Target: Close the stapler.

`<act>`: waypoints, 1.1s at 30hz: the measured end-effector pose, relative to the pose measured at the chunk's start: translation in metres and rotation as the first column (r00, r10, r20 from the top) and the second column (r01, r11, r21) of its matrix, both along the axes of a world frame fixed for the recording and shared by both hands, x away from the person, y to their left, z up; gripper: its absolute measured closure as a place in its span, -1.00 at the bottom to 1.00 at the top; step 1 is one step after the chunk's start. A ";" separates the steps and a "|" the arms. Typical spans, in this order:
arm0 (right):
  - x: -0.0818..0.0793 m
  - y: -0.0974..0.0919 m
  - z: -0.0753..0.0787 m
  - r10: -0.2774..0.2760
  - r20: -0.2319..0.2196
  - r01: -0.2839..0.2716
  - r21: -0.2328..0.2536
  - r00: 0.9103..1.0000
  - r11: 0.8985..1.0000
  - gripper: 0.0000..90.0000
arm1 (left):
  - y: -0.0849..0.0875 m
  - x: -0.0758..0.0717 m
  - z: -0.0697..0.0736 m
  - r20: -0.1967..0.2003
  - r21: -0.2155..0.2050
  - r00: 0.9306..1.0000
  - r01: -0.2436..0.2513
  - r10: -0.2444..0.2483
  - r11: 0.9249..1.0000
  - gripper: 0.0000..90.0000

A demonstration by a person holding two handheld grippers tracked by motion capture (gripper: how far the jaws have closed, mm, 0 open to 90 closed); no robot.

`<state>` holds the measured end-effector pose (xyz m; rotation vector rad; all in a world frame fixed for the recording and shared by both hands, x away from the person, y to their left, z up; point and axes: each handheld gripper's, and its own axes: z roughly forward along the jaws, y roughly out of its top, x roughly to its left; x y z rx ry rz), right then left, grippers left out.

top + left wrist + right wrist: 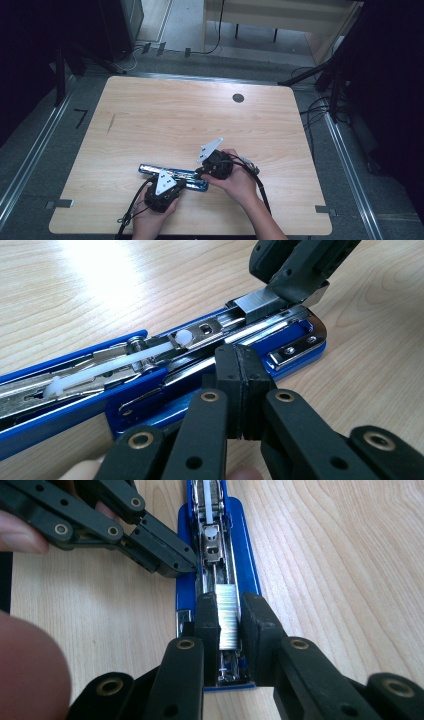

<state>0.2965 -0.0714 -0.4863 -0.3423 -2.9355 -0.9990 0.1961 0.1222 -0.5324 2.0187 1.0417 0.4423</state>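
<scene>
The blue stapler (172, 176) lies flat and open on the wooden table (150, 115), near your edge of it and a bit left of the middle. Its metal track (216, 575) faces up, with a white plastic pusher (107, 367) lying along it. A silver block of staples (228, 615) sits in the track near the stapler's front end. Your right gripper (229, 617) comes down over that end, and its two black jaws squeeze the staples from both sides, so it is holding them. Your left gripper (243, 390) has its jaws pressed tight together with nothing between them, and its tips rest against the side of the stapler's blue base, next to the track. Your two hands sit close together, with the left hand (150, 217) nearer the table's edge.
</scene>
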 end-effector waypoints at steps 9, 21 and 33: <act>-0.005 -0.004 0.005 -0.017 0.048 0.015 0.051 0.999 0.999 0.77 | 0.000 0.000 0.000 0.003 0.003 1.000 0.001 -0.001 1.000 0.99; -0.011 0.012 -0.004 -0.009 0.059 0.006 0.057 0.998 0.998 0.87 | 0.001 0.000 0.000 -0.004 -0.004 1.000 0.008 -0.008 1.000 0.96; -0.010 0.003 -0.001 -0.034 0.068 0.029 0.065 0.997 0.997 0.62 | 0.001 0.000 0.000 -0.004 -0.002 1.000 0.009 -0.009 1.000 0.96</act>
